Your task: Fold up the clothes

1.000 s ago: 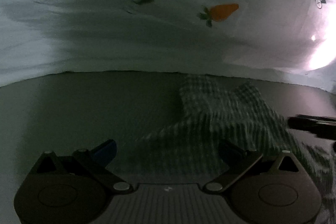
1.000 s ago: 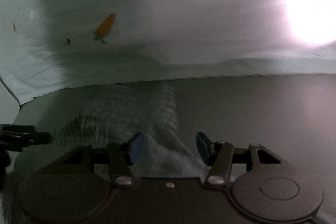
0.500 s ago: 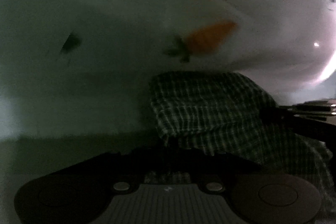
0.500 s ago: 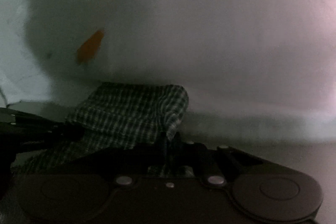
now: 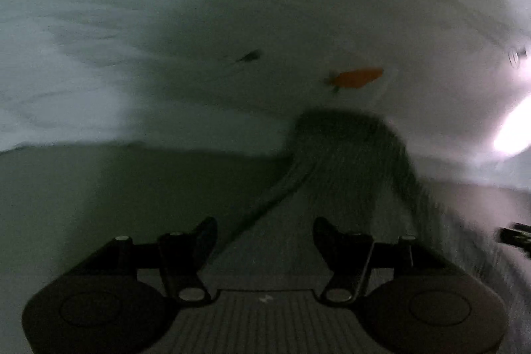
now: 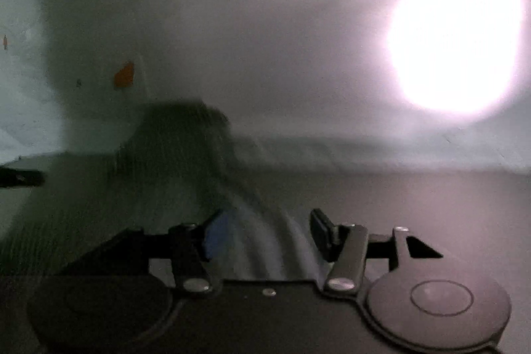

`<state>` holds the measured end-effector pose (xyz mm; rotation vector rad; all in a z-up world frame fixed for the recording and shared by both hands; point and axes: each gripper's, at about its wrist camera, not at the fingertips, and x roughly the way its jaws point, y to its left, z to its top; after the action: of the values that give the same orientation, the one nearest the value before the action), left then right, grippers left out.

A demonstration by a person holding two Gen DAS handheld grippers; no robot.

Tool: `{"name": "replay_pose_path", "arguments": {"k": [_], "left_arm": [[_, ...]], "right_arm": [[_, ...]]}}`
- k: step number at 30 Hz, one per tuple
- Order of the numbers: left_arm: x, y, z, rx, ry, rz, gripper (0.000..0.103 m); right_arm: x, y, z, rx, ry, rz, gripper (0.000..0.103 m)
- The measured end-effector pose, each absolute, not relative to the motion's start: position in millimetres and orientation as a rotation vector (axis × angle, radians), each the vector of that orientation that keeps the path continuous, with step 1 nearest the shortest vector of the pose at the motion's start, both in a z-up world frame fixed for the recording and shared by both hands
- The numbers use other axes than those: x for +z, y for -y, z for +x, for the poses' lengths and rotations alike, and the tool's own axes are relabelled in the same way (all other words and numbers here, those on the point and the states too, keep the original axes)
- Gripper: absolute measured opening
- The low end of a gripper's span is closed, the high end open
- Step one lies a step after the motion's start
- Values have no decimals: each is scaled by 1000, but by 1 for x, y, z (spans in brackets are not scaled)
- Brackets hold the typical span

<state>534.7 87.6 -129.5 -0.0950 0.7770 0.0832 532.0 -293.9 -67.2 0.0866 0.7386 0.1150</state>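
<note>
The checked garment (image 5: 348, 175) lies folded over on the dark table (image 5: 99, 194), far edge against the white carrot-print cloth (image 5: 232, 22). My left gripper (image 5: 265, 241) and right gripper (image 6: 265, 231) are opening, empty; next I need fresh edges.

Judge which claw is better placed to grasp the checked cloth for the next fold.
Right, narrowly. A raised ridge of the checked cloth lies inside the opening right claw; the left claw, also opening, faces flatter cloth. Neither grips.
</note>
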Motion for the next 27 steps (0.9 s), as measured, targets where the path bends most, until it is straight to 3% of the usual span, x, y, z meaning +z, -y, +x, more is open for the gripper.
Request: {"name": "replay_pose_path", "arguments": {"k": [11,17,21,22,23,24,25,27], "left_arm": [[-164,-107,279,325,-978,-241,66],[-179,-100,220,245,-993,-393,74],[-189,-86,215,209,-1005,-402,73],[-191,-81,214,202,-998,-381,70],[-194,-75,215,209,-996,-358,53],[-197,-72,216,221,-1000,-336,25],[-199,-69,216,232,-1003,-318,11],[-191,-73,211,242,-971,-340,7]], "right_arm": [[-108,342,305,20,-988,268,53],[-117,336,255,42,-1024,384,56],[-122,329,246,56,-1039,476,56],[-124,328,243,57,-1044,488,53],[-125,327,239,62,-1047,484,44],[-126,325,239,72,-1048,477,37],[-126,324,238,83,-1043,482,16],[-123,329,228,105,-1010,542,9]]}}
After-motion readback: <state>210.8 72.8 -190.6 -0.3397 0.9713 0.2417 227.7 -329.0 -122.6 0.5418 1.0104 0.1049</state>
